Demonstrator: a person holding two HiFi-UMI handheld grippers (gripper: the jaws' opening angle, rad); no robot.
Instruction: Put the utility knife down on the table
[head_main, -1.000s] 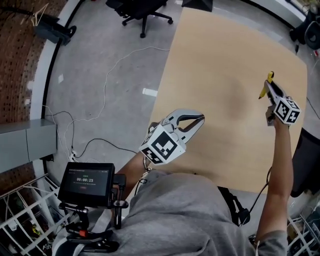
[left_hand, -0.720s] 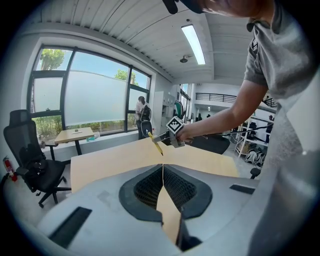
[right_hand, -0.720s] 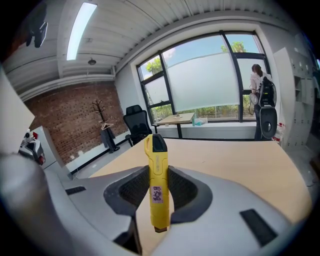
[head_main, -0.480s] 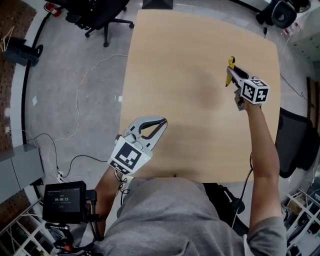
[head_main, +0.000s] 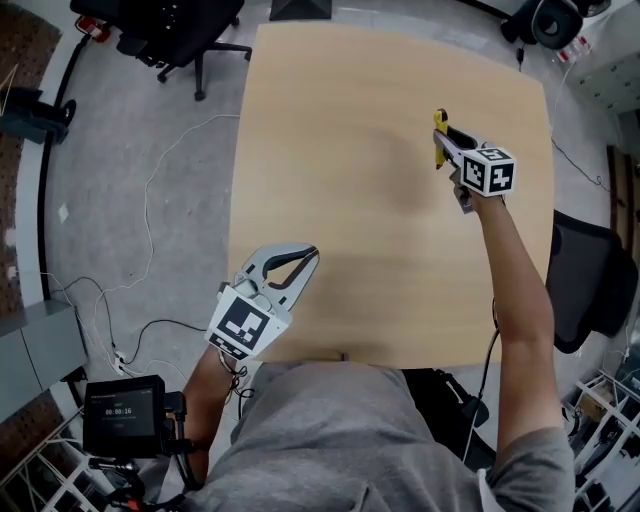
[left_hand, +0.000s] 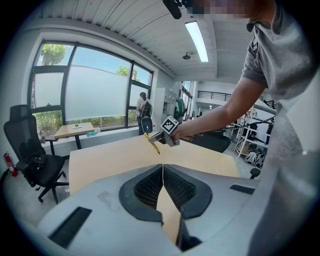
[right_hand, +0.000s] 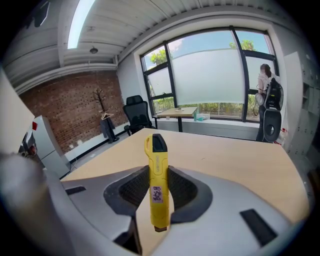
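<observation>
Yellow utility knife (right_hand: 157, 187) clamped in right hand-held gripper (right_hand: 158, 195)

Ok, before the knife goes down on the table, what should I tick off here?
1. Yellow plastic utility knife clamped between the right tongs: ok.
2. Light wooden table bare under the knife: ok.
3. Left tongs shut, empty, away from the drop spot: ok.
4. Knife resting on the table: not ok, it hangs above it.
</observation>
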